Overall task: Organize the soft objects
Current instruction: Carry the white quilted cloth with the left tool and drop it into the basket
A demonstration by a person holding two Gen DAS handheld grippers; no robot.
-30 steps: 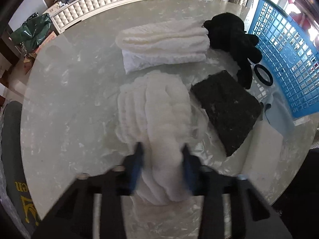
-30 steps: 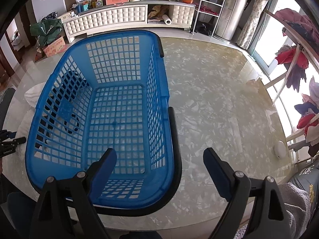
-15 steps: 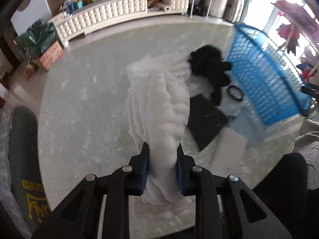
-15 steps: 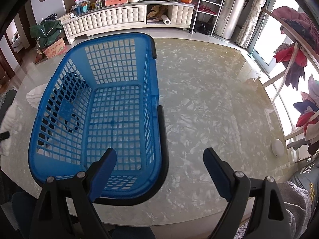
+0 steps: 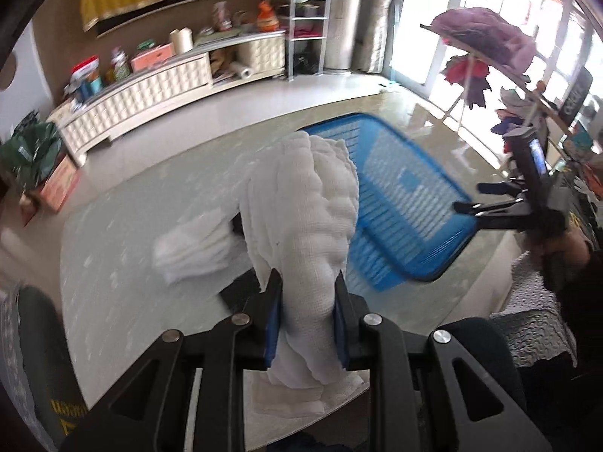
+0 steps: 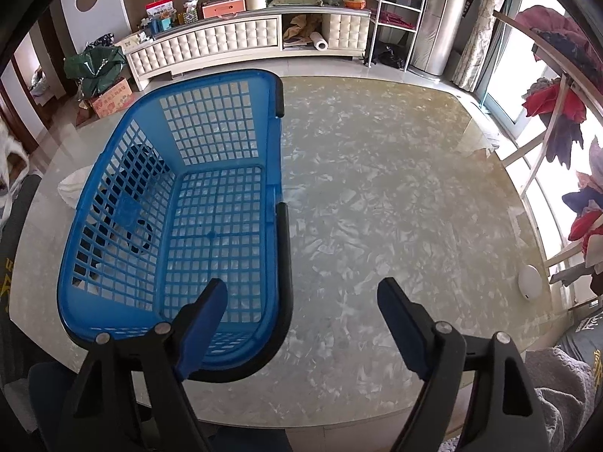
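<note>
Towel [image 5: 301, 226] is clamped in my left gripper [image 5: 306, 316], lifted off the desk [image 5: 113, 282]; next I carry it over the blue basket [image 5: 407, 203] at right and release.

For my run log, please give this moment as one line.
left gripper: shut on white towel, lifted | right gripper: open, jaws just narrowing, nothing between | blue basket: empty

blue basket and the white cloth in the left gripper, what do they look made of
Blue basket: looks like moulded plastic, slightly glossy, with a rigid square-grid lattice and black rim sections. White cloth: seems a soft woven cotton, gauze-like and matte, with puckered ridges, bunching where the left gripper pinches it.
</note>
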